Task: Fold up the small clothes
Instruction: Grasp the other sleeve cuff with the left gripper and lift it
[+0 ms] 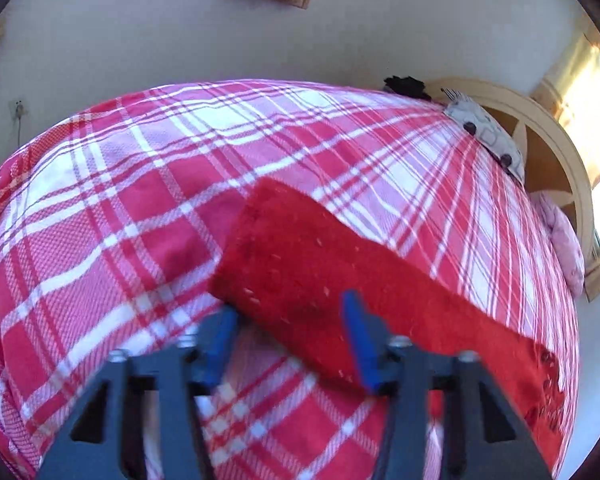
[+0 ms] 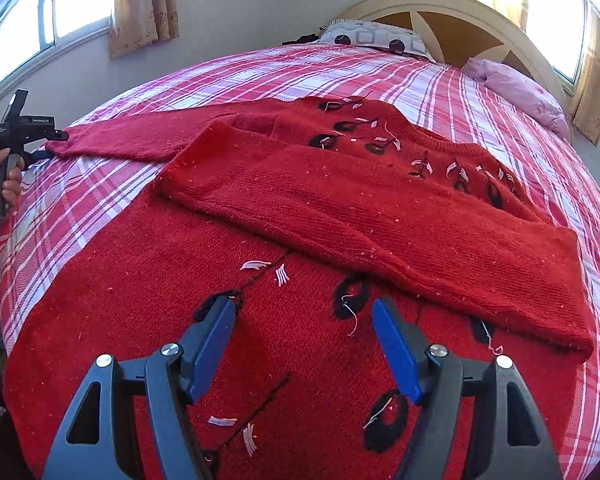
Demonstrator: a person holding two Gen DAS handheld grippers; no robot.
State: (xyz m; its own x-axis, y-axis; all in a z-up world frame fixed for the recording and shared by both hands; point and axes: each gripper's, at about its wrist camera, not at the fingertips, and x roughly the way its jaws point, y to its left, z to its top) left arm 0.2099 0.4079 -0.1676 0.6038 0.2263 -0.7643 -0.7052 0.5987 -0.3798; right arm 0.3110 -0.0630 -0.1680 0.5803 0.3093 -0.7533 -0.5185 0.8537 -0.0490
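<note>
A red knitted sweater with black and white embroidery lies flat on the plaid bed cover. One sleeve is folded across its chest. The other sleeve stretches out to the left. In the left wrist view that sleeve's cuff lies between the blue fingers of my left gripper; the jaws stand apart and do not pinch the cloth. The right wrist view shows the left gripper at the cuff, in a person's hand. My right gripper hovers open over the sweater's body, holding nothing.
A patterned pillow and a pink pillow lie by the cream headboard. Windows with curtains line the wall behind. A dark item sits at the bed's far edge. Plaid cover stretches bare to the left of the sleeve.
</note>
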